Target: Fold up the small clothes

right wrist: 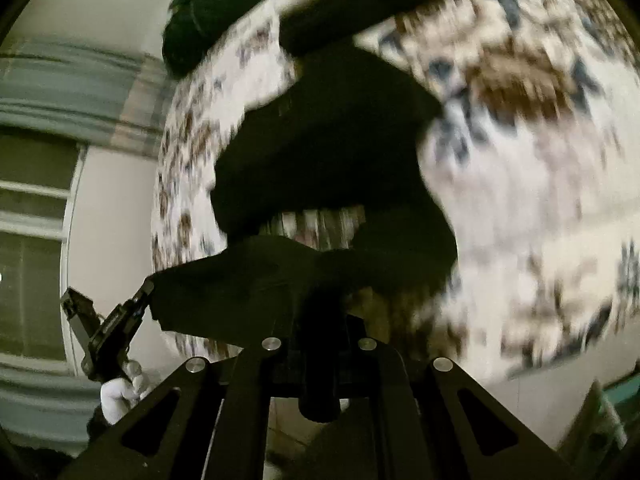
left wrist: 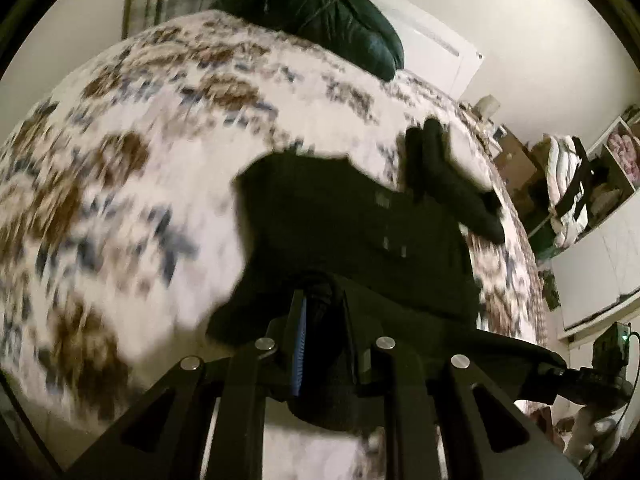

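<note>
A small black garment (left wrist: 360,216) lies on a white bedspread with brown and blue flowers (left wrist: 120,168). My left gripper (left wrist: 322,300) is shut on its near edge, which bunches between the fingers. In the right wrist view the same garment (right wrist: 320,144) hangs from my right gripper (right wrist: 320,300), which is shut on another part of its near edge. The stretch of edge between the two grippers is lifted off the bed. The right gripper shows at the far right of the left wrist view (left wrist: 592,380); the left gripper shows at the lower left of the right wrist view (right wrist: 116,328). Both views are blurred.
A pair of black socks (left wrist: 448,176) lies beyond the garment. A dark green pillow (left wrist: 328,16) sits at the far end of the bed. Shelves with clothes (left wrist: 580,184) stand at the right. A curtained window (right wrist: 36,184) is at the left.
</note>
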`<state>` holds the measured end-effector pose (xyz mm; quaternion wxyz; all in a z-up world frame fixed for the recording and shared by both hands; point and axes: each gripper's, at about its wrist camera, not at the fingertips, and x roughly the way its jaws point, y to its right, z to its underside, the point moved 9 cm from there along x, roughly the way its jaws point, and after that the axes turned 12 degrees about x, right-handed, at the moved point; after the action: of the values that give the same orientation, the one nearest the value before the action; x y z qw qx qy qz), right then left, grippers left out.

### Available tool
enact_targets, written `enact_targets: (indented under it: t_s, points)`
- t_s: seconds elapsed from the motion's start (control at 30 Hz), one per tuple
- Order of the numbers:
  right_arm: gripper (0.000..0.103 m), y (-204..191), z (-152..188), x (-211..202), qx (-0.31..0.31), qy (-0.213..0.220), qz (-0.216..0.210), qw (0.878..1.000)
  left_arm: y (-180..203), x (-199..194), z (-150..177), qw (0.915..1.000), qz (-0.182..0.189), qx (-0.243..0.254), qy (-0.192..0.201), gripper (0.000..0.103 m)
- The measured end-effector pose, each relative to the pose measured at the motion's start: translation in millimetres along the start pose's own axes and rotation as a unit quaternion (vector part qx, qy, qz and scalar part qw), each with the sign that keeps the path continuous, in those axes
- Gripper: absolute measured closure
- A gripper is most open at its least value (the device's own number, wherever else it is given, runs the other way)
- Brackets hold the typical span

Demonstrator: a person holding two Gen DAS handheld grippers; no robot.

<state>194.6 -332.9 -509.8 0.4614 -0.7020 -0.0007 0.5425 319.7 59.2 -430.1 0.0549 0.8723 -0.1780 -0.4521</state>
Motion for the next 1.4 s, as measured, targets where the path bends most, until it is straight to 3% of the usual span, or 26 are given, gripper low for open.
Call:
enact_targets:
  t_s: [0.27,0.4,0.5,0.53,0.57,0.6,0.63,0.7,0.73,0.83,0.97,1.07,1.17,1.27,1.3,1.33,1.37,1.4]
  points:
    - [0.095,-46,-151,76,0.036,0.043,0.021,0.998,-24,125,-108,0.9994,0.007,-0.012,-0.032,0.089]
    - [0.095,-45,-218,138,0.051,0.058,0.062,0.995,-41,196,-137,0.9974,-0.002,-0.007,-0.072,0.087]
    - [0.092,-35,-246,171,0.078,0.055,0.070,0.993,-56,232,-143,0.9952,-0.006,-0.015,-0.097,0.085]
    - [0.087,-28,-253,183,0.093,0.046,0.076,0.992,-59,238,-142,0.9940,-0.002,-0.020,-0.107,0.080]
    - [0.070,-23,-254,188,0.103,0.042,0.077,0.991,-62,242,-141,0.9919,0.009,-0.036,-0.121,0.076]
    - [0.062,-22,-254,188,0.109,0.045,0.068,0.991,-67,242,-137,0.9900,0.019,-0.049,-0.130,0.060]
    - [0.054,-21,-253,187,0.111,0.049,0.056,0.991,-70,237,-136,0.9898,0.014,-0.051,-0.132,0.037]
    - [0.040,-20,-241,176,0.111,0.056,0.039,0.992,-76,218,-131,0.9913,0.013,-0.049,-0.121,0.016]
    - [0.030,-18,-232,165,0.107,0.065,0.042,0.991,-80,200,-124,0.9928,0.009,-0.048,-0.109,0.016]
    - [0.018,-12,-197,128,0.088,0.098,0.056,0.990,-92,164,-94,0.9931,-0.007,-0.060,-0.100,0.016]
    - [0.014,23,-149,110,0.119,0.097,0.086,0.984,-102,143,-27,0.9843,-0.015,-0.123,-0.125,0.016]
    - [0.014,59,-121,132,0.168,0.064,0.079,0.981,-107,158,21,0.9691,-0.005,-0.197,-0.148,0.016]
    - [0.014,78,-109,166,0.199,0.034,0.058,0.978,-106,178,40,0.9553,0.013,-0.260,-0.140,0.016]
    - [0.014,73,-110,194,0.225,0.017,-0.007,0.974,-105,188,33,0.9584,0.003,-0.265,-0.106,0.017]
    - [0.015,73,-116,200,0.239,0.027,-0.027,0.970,-103,189,28,0.9615,0.006,-0.258,-0.093,0.031]
    - [0.025,74,-120,204,0.242,0.037,-0.030,0.969,-99,188,21,0.9670,0.007,-0.242,-0.080,0.065]
    - [0.049,76,-122,206,0.245,0.042,-0.026,0.968,-96,188,17,0.9711,0.008,-0.225,-0.078,0.080]
    - [0.050,77,-124,209,0.252,0.043,-0.025,0.966,-94,186,14,0.9743,0.003,-0.213,-0.074,0.083]
